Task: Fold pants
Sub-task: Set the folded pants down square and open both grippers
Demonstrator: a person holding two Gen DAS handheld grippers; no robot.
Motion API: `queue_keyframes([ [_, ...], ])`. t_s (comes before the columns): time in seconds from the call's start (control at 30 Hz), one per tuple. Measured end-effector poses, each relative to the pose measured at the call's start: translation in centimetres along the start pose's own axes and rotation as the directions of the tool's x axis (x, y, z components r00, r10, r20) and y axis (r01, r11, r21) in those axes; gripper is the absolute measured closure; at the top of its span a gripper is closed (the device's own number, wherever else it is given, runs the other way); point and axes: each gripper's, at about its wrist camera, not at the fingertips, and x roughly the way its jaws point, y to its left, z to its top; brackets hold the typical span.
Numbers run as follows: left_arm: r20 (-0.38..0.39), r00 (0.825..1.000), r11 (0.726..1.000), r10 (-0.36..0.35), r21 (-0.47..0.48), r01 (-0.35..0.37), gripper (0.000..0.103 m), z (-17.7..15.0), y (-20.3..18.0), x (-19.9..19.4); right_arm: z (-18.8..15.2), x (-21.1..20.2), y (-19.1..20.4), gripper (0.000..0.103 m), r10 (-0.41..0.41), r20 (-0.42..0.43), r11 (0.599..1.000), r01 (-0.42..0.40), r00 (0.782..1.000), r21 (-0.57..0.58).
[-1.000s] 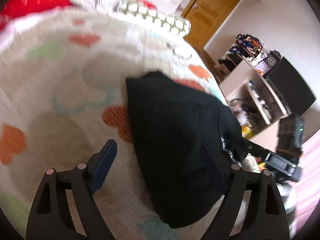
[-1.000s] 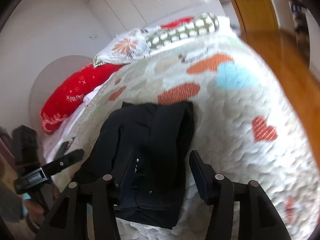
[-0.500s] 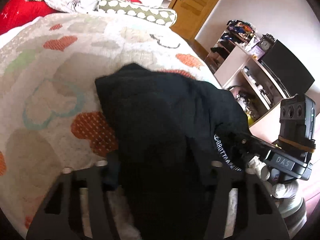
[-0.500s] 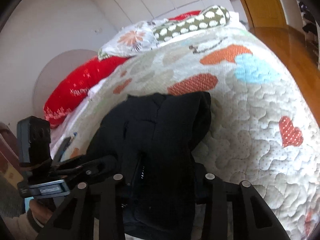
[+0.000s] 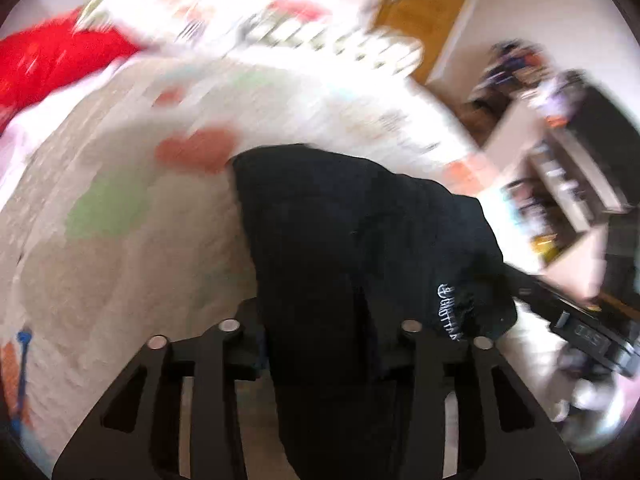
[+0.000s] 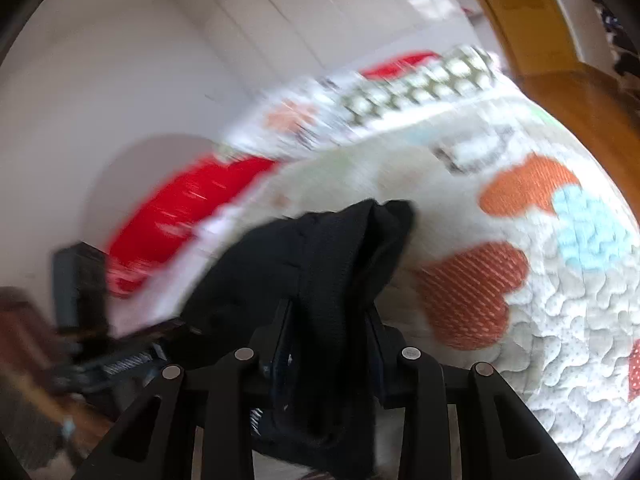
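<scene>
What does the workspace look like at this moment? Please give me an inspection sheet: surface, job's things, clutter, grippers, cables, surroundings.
Surface: white quilted bedspread with orange, blue and green patches; both views motion-blurred.
Job's things: black fabric pants, bunched, near end raised off the bedspread in both grippers, white lettering near one edge.
Clutter: red pillow, floral pillow and green dotted bolster at the bed's far end.
Grippers: left gripper jaws shut on the pants; right gripper jaws shut on the pants.
Cables: nothing seen.
Surroundings: wooden door, pale open shelving full of small items, white wall.
</scene>
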Motion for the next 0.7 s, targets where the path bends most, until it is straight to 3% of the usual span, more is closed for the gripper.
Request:
queue_keyframes([
  [0.03, -0.004, 1.0, 0.999, 0.007, -0.033, -0.007, 0.042, -0.3, 0.9, 0.4, -0.5, 0.7, -0.1, 0.071, -0.063, -0.032, 0.998, 0.063, 0.997, -0.026],
  [0.07, 0.021, 1.0, 0.999, 0.009, -0.044, -0.009, 0.035, -0.4, 1.3, 0.0, -0.7, 0.6, -0.1, 0.071, -0.063, -0.03, 0.997, 0.062, 0.998, -0.04],
  [0.2, 0.113, 0.988, 0.994, 0.107, -0.045, -0.102, 0.035, -1.3, 1.5, -3.3, -0.6, -2.0, 0.7, 0.071, -0.082, 0.023, 0.99, 0.084, 0.996, -0.111],
  [0.33, 0.18, 0.973, 0.989, 0.148, -0.049, -0.142, 0.035, -2.7, 0.4, -5.3, 1.2, -2.9, 2.9, 0.071, 0.001, 0.062, 0.984, 0.01, 0.998, -0.177],
  [0.5, 0.146, 0.969, 0.98, 0.199, -0.015, -0.198, 0.035, -5.0, -1.0, -3.3, 2.6, 1.0, 5.4, 0.071, 0.022, 0.007, 0.971, -0.02, 1.0, -0.237],
  [0.63, 0.133, 0.976, 0.984, 0.175, -0.043, -0.171, 0.032, -5.7, -0.5, -2.0, 2.2, 5.8, 4.3, 0.071, -0.068, -0.067, 0.97, 0.05, 0.995, -0.236],
  [0.7, 0.133, 0.973, 0.982, 0.188, -0.035, -0.185, 0.031, -5.7, -0.8, -1.9, 2.1, 5.5, 3.4, 0.071, -0.032, -0.052, 0.98, 0.022, 0.998, -0.198],
])
